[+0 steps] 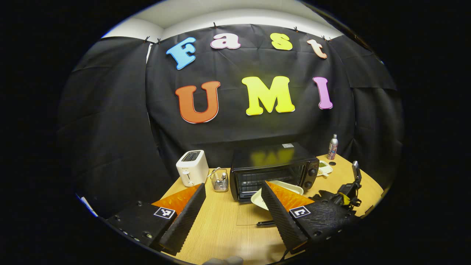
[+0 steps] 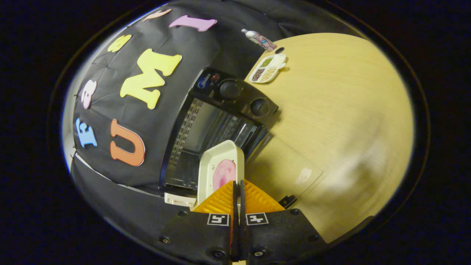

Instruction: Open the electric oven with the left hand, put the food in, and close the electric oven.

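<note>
The oven is sitting at the back of the desk with its glass door already lying flat in front of it, so the opening step looks done and the loading step is in hand. The right tool is pinching the near edge of a white tray with its fingers nearly together, and the tray is carrying a pink slice of food. The tray's far end is pointing into the oven mouth, just above the lowered door. The left tool is hanging spread wide over the desk, holding nothing, well short of the oven.

The next move probably calls for sliding the tray level onto the rack, letting go, backing out, then lifting the door shut with the left tool.

A toaster and a wire basket are standing left of the oven.
</note>
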`<state>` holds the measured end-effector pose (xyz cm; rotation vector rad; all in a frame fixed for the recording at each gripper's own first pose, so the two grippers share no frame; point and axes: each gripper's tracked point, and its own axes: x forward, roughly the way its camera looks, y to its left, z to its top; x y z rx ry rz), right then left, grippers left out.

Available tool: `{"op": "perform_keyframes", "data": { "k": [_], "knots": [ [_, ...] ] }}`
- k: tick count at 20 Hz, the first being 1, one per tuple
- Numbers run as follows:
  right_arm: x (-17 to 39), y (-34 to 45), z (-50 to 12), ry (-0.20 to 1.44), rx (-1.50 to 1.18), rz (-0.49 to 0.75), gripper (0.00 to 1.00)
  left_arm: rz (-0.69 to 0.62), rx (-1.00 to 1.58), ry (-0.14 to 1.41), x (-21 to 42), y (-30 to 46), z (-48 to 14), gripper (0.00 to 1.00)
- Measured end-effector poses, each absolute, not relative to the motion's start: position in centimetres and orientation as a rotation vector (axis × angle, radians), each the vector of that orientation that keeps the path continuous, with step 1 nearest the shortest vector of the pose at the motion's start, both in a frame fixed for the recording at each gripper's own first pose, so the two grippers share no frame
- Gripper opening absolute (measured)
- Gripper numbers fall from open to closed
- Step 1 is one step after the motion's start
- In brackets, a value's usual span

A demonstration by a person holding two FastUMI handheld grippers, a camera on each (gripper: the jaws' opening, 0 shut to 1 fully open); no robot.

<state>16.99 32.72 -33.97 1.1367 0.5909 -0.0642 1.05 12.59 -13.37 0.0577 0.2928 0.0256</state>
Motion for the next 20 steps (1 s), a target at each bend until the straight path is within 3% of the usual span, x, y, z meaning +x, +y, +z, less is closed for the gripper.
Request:
{"op": "perform_keyframes", "data": {
  "k": [6,11,12,14,18,20],
  "knots": [
    [22.4,33.6,-33.9,0.531,1.129,-0.088,0.00,0.027,0.018,0.325,1.9,14.1,-15.0,0.97],
    [27.3,32.2,-33.8,0.486,1.105,-0.079,0.04,0.048,0.014,0.328,2.1,15.3,-15.6,0.97],
    [28.1,31.7,-33.9,0.478,1.095,-0.090,0.00,0.053,0.011,0.331,2.2,15.4,-15.7,0.96],
    [29.3,31.2,-34.2,0.466,1.081,-0.095,0.07,0.062,0.001,0.331,2.5,15.6,-15.7,0.97],
    [30.8,31.8,-35.1,0.465,1.102,-0.077,0.02,0.077,-0.001,0.335,2.5,15.7,-16.0,0.97],
    [31.1,32.0,-34.6,0.454,1.130,-0.051,0.05,0.080,0.005,0.337,2.3,15.6,-15.9,0.97]
  ]
}}
